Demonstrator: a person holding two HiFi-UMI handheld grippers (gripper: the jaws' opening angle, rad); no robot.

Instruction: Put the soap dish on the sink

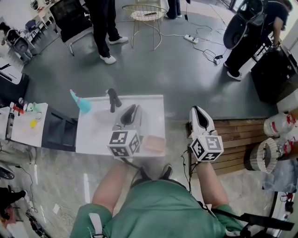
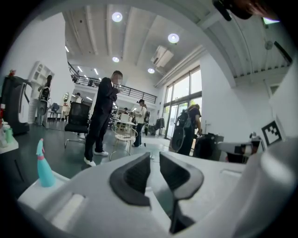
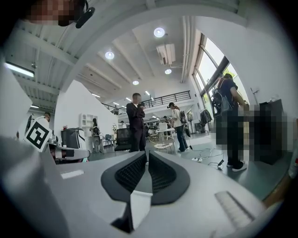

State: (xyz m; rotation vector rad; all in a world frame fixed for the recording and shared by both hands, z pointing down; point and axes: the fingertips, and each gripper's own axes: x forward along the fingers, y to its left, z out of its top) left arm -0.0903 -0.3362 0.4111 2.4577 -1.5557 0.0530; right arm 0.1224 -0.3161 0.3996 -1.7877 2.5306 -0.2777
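Head above sink; gripper views level

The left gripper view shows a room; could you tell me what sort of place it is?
Probably an open-plan lab or studio hall: round ceiling lights high up, tall windows, and a free-standing sink unit on a bare grey floor.

A dark grey floor fills the far half of the room. Nearer, it gives way to pale marbled flooring. A black office chair stands far left with a round wire table to its right, and a white power strip with cables lies further right. A slatted wooden platform sits near right. Round lights dot the white ceiling. Tall windows brighten the right wall, and a railed balcony runs along the far end.
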